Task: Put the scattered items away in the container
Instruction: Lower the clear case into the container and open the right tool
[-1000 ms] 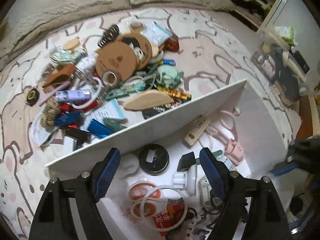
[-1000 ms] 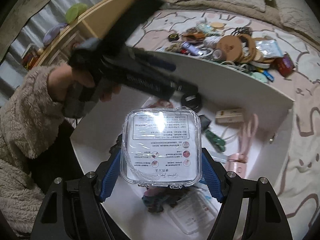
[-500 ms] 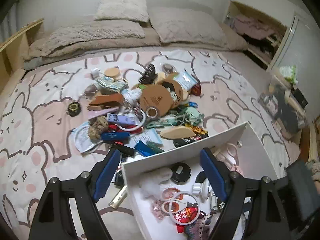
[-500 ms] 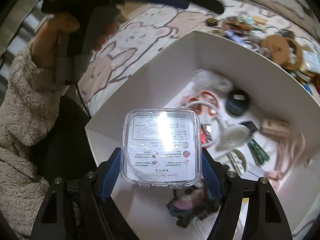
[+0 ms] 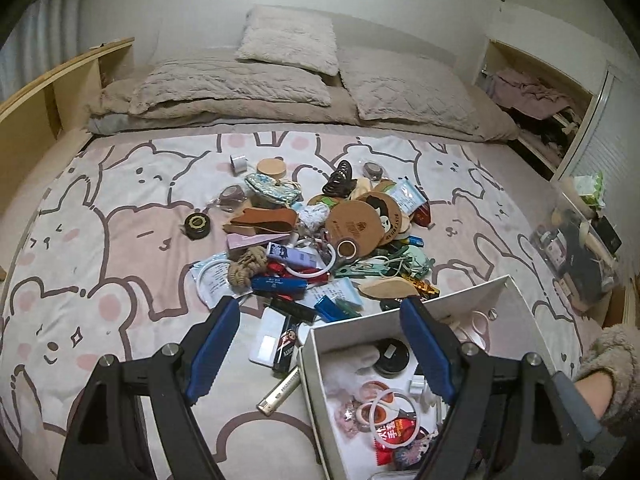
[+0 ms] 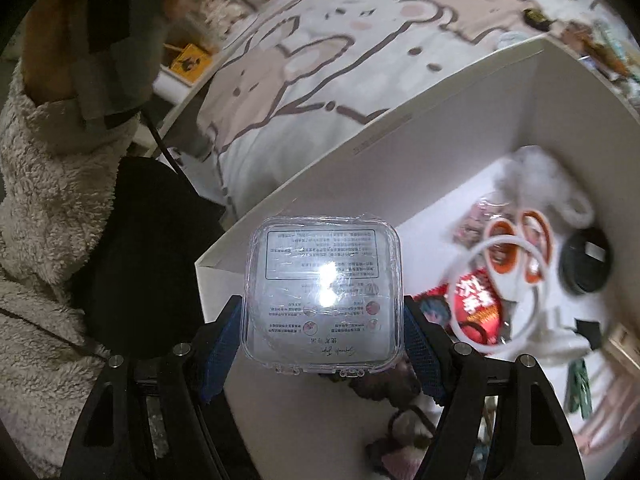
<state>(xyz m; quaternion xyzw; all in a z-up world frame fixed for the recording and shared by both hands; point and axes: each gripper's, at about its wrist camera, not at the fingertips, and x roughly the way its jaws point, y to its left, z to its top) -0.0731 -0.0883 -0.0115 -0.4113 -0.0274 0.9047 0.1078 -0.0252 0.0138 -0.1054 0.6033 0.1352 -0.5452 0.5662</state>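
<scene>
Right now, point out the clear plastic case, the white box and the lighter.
clear plastic case (image 6: 324, 296): right wrist view, label face.
white box (image 5: 472, 290): left wrist view, far wall.
lighter (image 5: 279, 392): left wrist view, mid-body.

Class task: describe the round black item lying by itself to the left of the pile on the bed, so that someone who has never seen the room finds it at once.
Start at the bunny-print bedspread and find the heap of clutter at its middle. Just off the heap's left edge, apart from everything, lies a small round black tin. Its gold ring on the lid sets it apart from its brown and pastel neighbours.
</scene>
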